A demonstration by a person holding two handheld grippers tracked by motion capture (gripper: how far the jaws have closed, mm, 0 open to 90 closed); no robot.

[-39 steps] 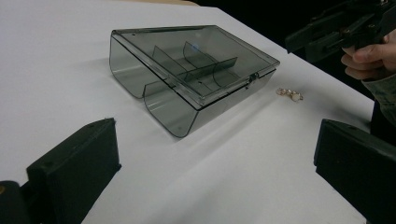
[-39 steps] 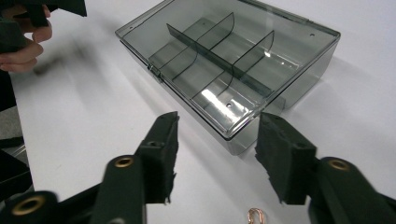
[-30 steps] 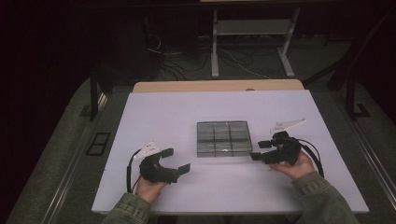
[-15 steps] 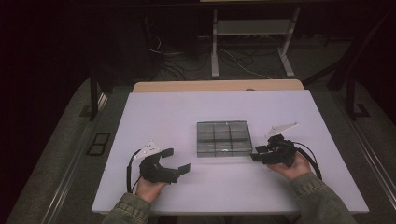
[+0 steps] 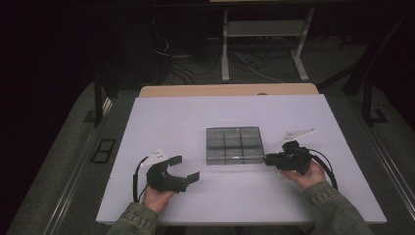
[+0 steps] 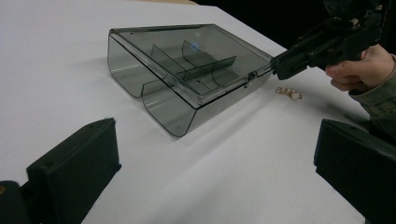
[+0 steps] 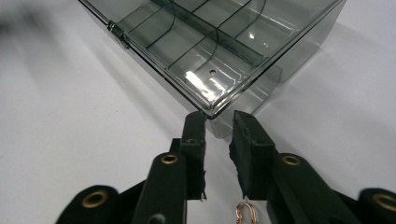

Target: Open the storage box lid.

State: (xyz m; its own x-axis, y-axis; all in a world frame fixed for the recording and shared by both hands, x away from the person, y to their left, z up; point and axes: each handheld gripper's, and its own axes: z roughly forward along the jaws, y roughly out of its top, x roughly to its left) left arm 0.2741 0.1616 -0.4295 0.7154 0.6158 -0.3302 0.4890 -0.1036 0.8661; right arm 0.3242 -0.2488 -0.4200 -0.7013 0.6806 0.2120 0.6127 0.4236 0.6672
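Smoky clear compartment box (image 5: 234, 145) is sitting, lid shut, at the centre of the white tabletop (image 5: 171, 117). Right claw (image 5: 266, 159) is meeting its lower-right corner, jaws narrowly parted around the lid's edge. A small chain (image 6: 289, 92) is lying beneath. Left claw (image 5: 186, 168), lower left, is resting spread wide.

Table: you work at a white table top (image 5: 195, 122), brightly lit against the dark around it.
Far edge: a pale wooden board (image 5: 227, 90) runs along the side farthest from you.
Floor: grey carpet (image 5: 58, 166) lies on both sides of you, with a dark floor plate (image 5: 103, 150) set into it on your left.
Beyond the table: a light metal stand (image 5: 264, 44) rises there, with loose cables (image 5: 244, 63) on the floor around its feet.
Light: the room behind falls off into near black.
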